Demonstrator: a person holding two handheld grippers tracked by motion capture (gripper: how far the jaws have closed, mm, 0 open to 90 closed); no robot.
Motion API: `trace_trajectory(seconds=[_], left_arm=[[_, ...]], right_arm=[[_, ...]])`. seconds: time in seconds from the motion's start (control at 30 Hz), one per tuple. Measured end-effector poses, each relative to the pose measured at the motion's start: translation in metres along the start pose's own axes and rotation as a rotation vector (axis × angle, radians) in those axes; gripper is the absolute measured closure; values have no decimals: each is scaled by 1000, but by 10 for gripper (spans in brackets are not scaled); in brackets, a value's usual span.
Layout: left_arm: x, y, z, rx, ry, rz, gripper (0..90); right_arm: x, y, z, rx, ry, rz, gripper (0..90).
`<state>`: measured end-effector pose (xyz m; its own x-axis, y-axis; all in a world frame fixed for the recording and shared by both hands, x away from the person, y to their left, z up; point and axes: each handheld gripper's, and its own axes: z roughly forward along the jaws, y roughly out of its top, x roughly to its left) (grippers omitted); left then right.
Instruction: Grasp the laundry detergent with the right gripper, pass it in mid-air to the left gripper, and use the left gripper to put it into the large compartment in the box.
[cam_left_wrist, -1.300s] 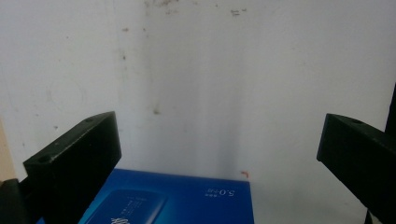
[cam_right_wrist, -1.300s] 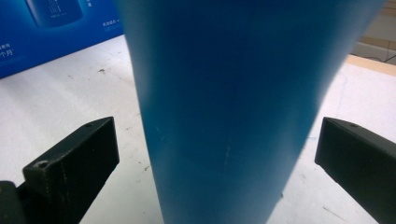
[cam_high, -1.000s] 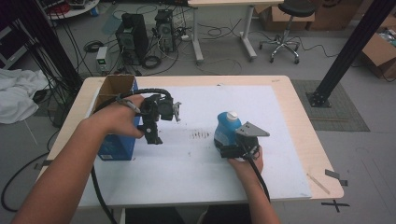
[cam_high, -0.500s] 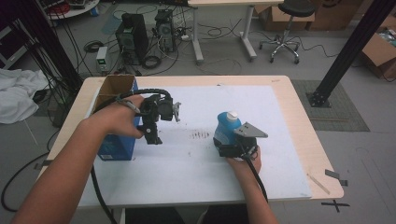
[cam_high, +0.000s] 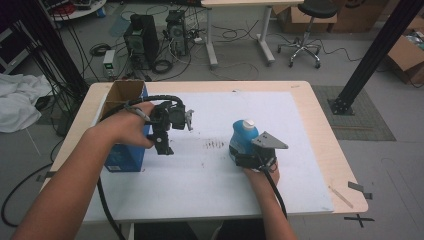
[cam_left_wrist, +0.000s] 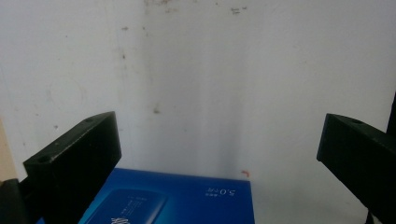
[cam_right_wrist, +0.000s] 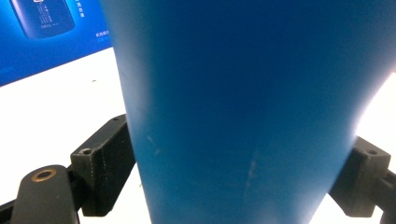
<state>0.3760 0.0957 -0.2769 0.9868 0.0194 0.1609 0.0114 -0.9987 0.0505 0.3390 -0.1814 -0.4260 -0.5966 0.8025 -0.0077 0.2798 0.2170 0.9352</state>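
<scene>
A blue bottle (cam_high: 243, 137) with a white cap stands upright on the white sheet, right of centre. My right gripper (cam_high: 244, 150) reaches it from the near side. Its jaws have just been closing, and in the right gripper view both pads (cam_right_wrist: 105, 161) touch the sides of the bottle (cam_right_wrist: 243, 93). A tall blue box (cam_high: 122, 155) with an open cardboard top stands at the left. My left gripper (cam_high: 175, 132) hovers just to its right, jaws wide open and pointing down. The left gripper view shows the box (cam_left_wrist: 177, 200) below the open left gripper (cam_left_wrist: 219, 154).
The white sheet (cam_high: 225, 190) covers most of the wooden table (cam_high: 340, 165); dark smudges (cam_high: 215, 145) mark it between the grippers. The box also shows behind the bottle (cam_right_wrist: 51, 32). Computers, cables, a stool and a black post stand on the floor beyond.
</scene>
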Motion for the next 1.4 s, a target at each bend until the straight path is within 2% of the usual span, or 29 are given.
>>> trace_trajectory(seconds=[0.27, 0.87, 1.17, 1.27, 1.4], left_arm=[[0, 1, 0, 3, -1, 1, 1], [1, 1, 2, 10, -10, -2, 1], [1, 2, 3, 14, -9, 1, 1], [1, 2, 4, 14, -9, 1, 1], [1, 2, 4, 15, -10, -1, 1]], right_arm=[[-1, -1, -2, -13, 7, 11, 190], [-1, -1, -1, -28, 21, -10, 308], [2, -2, 0, -35, 17, -18, 374], [1, -3, -1, -43, 6, -16, 422], [1, -4, -2, -47, -1, -20, 433]])
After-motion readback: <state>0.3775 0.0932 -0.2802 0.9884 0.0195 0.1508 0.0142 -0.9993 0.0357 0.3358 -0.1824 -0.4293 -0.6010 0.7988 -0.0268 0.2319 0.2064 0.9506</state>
